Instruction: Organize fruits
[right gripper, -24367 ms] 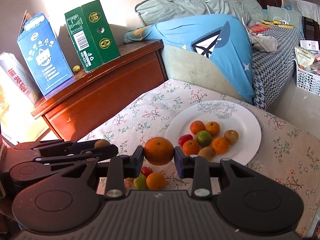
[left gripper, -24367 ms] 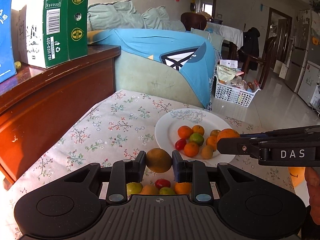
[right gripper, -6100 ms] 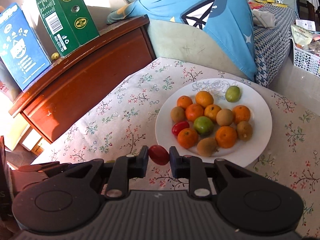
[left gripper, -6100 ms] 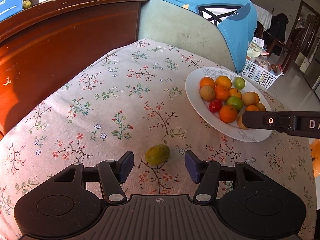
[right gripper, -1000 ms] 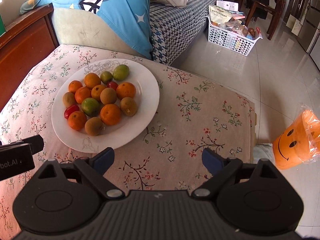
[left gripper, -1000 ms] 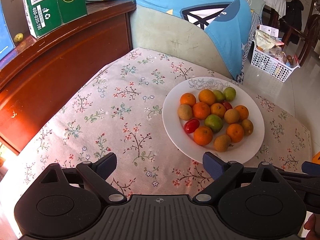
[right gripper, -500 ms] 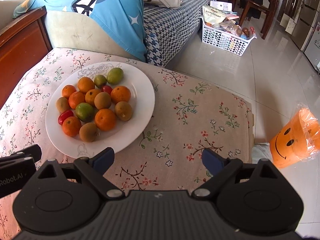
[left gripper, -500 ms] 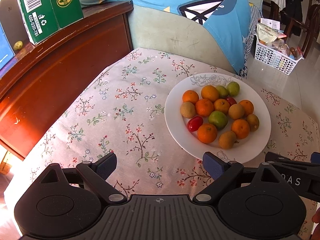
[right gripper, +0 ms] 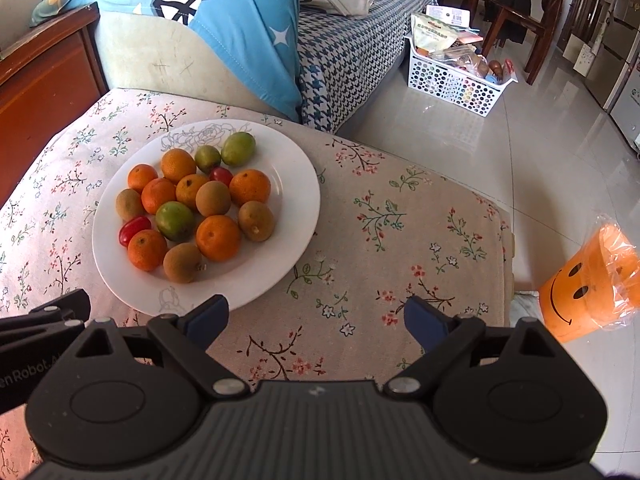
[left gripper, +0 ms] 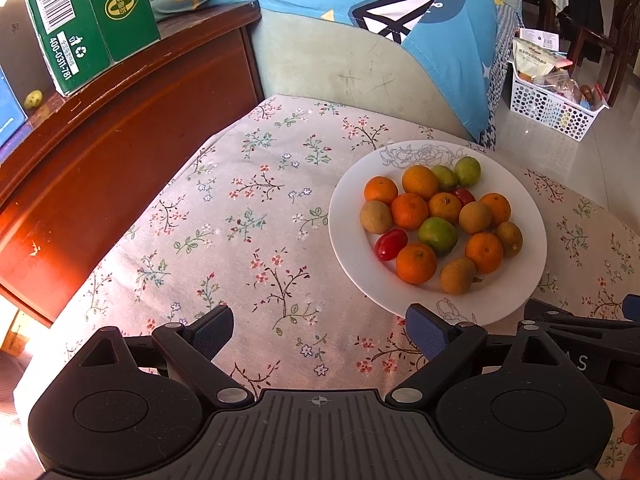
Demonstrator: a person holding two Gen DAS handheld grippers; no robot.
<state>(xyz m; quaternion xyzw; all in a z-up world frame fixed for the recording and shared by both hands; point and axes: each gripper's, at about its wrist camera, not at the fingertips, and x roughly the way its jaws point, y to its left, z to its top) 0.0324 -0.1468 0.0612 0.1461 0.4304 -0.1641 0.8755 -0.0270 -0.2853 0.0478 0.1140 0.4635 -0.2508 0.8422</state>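
A round, glossy white plate, with a faint grey rose outline on its rim, sits on the table, whose matte beige cloth is printed with small flower sprigs. All the fruit lies on it in one close cluster: six dimpled orange mandarins, four dull brown kiwis, three smooth green fruits and two shiny red tomatoes, one oval at the near left, one half hidden among the mandarins. The left gripper is spread wide and empty above bare cloth near the plate; the right gripper, too, is wide apart and empty, at the plate's near right. Six seconds ago a green fruit lay loose on the cloth and the right gripper clamped a tomato; both now rest on the plate. A glossy green carton stands on the polished wooden cabinet at far left.
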